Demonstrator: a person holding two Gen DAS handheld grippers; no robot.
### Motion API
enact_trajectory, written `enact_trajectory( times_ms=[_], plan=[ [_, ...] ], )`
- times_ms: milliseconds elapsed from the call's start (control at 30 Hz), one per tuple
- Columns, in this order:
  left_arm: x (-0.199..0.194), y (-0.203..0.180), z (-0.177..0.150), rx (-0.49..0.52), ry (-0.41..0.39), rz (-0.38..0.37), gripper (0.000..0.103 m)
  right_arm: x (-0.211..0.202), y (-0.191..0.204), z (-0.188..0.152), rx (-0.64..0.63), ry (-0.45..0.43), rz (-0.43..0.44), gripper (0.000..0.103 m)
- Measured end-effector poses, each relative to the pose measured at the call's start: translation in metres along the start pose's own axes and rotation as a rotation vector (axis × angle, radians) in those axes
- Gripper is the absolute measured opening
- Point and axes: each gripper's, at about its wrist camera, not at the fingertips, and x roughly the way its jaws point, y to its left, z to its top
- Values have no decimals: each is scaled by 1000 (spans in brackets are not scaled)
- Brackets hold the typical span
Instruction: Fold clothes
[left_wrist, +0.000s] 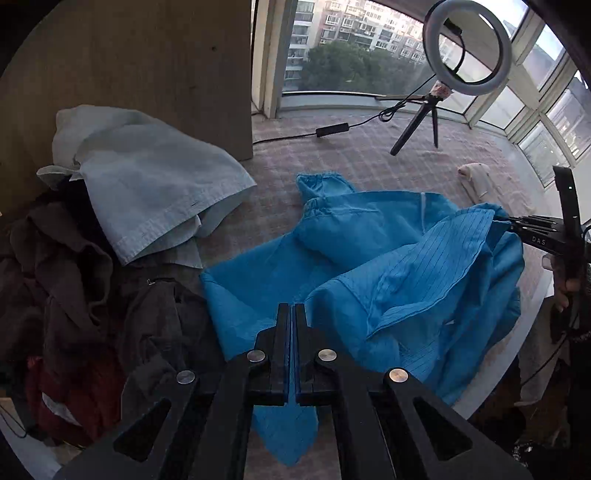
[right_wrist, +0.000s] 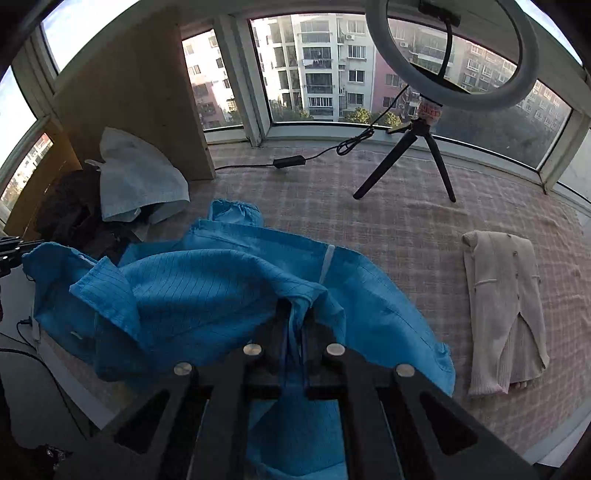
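From my left wrist, my left gripper (left_wrist: 293, 308) is pressed together, apparently pinching the near edge of the blue garment (left_wrist: 343, 266) rumpled on the checked cover (left_wrist: 351, 147); my right gripper (left_wrist: 517, 220) bites its far corner. From my right wrist, my right gripper (right_wrist: 295, 314) pinches bunched blue garment (right_wrist: 207, 291); a folded cream garment (right_wrist: 506, 314) lies well apart.

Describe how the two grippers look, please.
Both grippers are black, with flat angular arms, triangular cut-outs and round silver rivets. The left gripper has blue-edged pads. The right gripper, seen from the left wrist, bears white letters "DAS" and a small green light.
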Motion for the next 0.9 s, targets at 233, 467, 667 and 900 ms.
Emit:
enact_trajectory(
  times_ms=[233, 467, 667, 900],
  plan=[
    [-2, 11, -27, 19, -50, -208, 5, 9, -27, -35, 35, -3, 43, 9],
    [36, -36, -15, 108, 33, -308, 15, 28, 37, -32, -118, -52, 226, 21],
    [69, -48, -16, 96, 83, -326, 15, 85, 52, -27, -101, 48, 245, 23],
    [56, -48, -4, 94, 34, -330, 15, 100, 55, -11, -40, 58, 379, 43]
  ],
)
